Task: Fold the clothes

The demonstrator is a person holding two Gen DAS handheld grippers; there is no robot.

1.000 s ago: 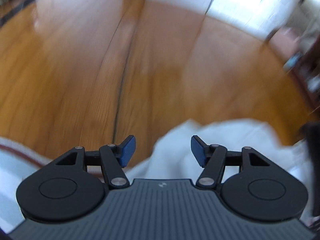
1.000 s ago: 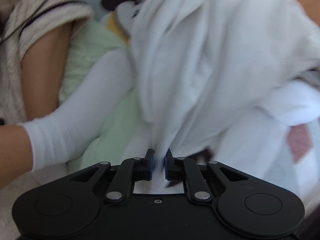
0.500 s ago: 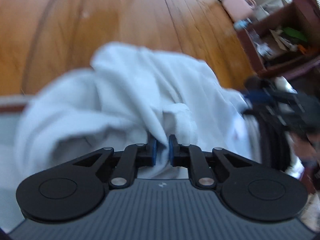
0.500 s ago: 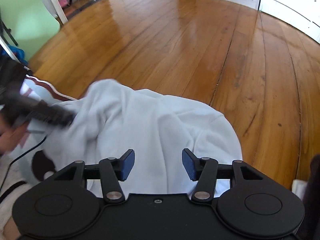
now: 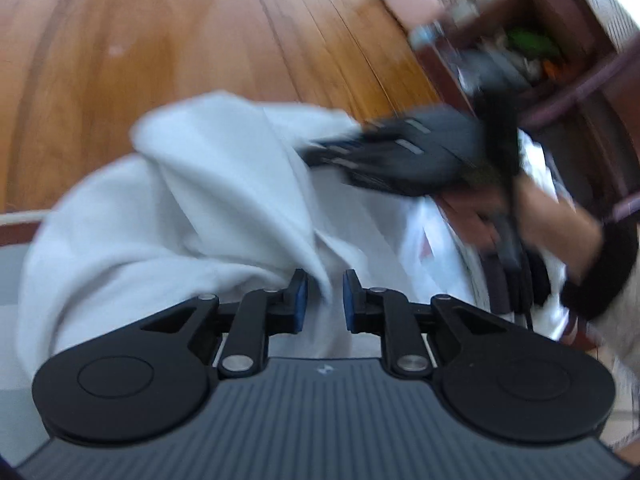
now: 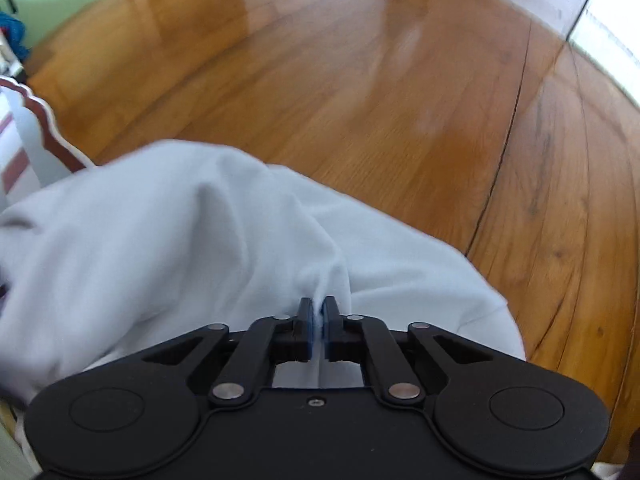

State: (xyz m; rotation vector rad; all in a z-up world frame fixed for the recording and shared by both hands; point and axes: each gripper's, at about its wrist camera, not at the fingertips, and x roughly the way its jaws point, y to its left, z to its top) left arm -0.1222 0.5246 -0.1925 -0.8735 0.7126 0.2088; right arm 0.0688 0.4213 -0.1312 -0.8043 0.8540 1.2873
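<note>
Jaws opening on our left gripper point(image 5: 324, 300), a fold of the white garment point(image 5: 168, 216) between them; our right gripper point(image 6: 318, 326) is closing, pinching the same cloth above the wooden floor point(image 6: 400, 120). No writing readable.

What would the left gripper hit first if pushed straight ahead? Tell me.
The white garment. A fold of it already sits between the opening jaws of the left gripper, and more cloth bunches up just beyond. The wooden floor lies farther on; depth is blurred.
</note>
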